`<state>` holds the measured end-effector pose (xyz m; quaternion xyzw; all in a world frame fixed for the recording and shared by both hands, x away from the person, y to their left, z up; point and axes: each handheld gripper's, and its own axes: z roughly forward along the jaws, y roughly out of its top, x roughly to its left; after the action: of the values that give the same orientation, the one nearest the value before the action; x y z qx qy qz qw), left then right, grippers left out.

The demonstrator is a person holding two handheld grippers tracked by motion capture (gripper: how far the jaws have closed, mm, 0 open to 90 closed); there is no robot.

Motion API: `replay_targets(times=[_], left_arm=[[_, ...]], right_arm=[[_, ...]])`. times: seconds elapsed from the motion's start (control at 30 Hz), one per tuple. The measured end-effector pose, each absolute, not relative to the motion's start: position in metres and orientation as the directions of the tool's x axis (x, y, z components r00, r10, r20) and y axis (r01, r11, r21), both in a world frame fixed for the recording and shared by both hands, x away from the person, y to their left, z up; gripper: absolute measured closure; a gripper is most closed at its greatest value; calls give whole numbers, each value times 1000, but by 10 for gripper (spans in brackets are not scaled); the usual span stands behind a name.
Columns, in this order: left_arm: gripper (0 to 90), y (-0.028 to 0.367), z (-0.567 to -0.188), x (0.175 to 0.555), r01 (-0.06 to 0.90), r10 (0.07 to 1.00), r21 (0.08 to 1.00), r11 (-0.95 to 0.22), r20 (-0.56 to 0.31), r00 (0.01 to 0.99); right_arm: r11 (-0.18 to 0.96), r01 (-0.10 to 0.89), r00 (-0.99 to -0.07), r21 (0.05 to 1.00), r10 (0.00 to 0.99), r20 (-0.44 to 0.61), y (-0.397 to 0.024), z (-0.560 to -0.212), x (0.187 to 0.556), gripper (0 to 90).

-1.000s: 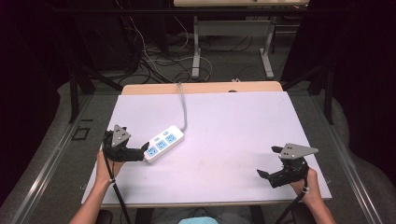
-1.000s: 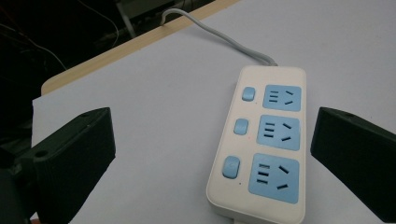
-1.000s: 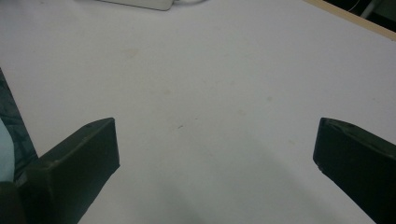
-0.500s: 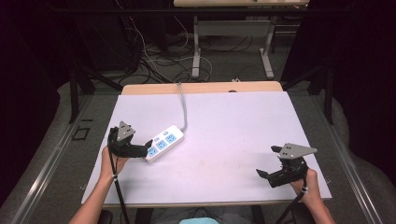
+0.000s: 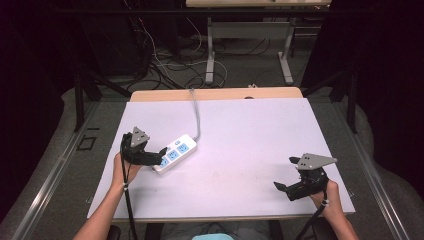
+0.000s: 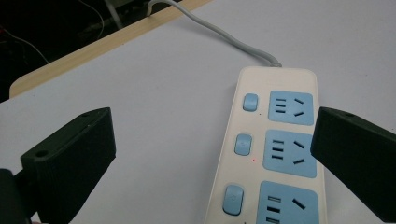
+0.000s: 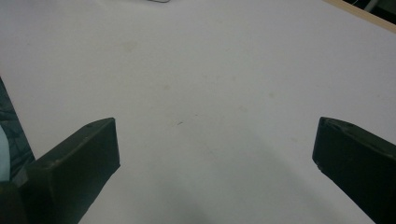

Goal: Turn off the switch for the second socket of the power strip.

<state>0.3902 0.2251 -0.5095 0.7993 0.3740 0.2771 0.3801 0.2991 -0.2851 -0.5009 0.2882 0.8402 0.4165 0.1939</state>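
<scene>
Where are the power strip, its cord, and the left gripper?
power strip (image 6: 275, 154): left gripper view, middle socket
cord (image 5: 196, 114): high view, mid-length on the table
left gripper (image 5: 161, 153): high view, between its fingertips

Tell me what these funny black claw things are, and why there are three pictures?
They are hand tools. A person holds a left gripper and a right gripper, each with two black fingers that pinch. One picture comes from a camera high above the white table. The other two come from little cameras riding on each gripper, looking out between its fingers. On the table lies a white power strip with blue sockets and a grey cord. The left gripper is open, its fingers on either side of the strip's near end, not squeezing it. The right gripper is open too, over bare table, holding nothing.
</scene>
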Motion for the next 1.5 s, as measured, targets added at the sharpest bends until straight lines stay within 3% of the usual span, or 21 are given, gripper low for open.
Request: replay_targets(times=[0.87,1.03,1.23,1.3,1.5], left_arm=[[5,215,-517,412,444,800,778,-445,123,587],[158,215,-520,413,468,805,768,-437,101,585],[256,218,-520,413,474,805,772,-424,82,587],[354,219,-520,413,469,810,781,-412,78,581],[513,221,-520,412,455,804,801,-389,55,592]], right_arm=[[497,333,-762,801,642,-82,-285,-502,300,5],[501,330,-764,800,639,-85,-286,-502,301,5],[501,331,-761,800,643,-88,-285,-502,301,6],[503,332,-762,798,642,-87,-284,-503,301,6],[503,336,-759,797,645,-87,-284,-503,301,9]])
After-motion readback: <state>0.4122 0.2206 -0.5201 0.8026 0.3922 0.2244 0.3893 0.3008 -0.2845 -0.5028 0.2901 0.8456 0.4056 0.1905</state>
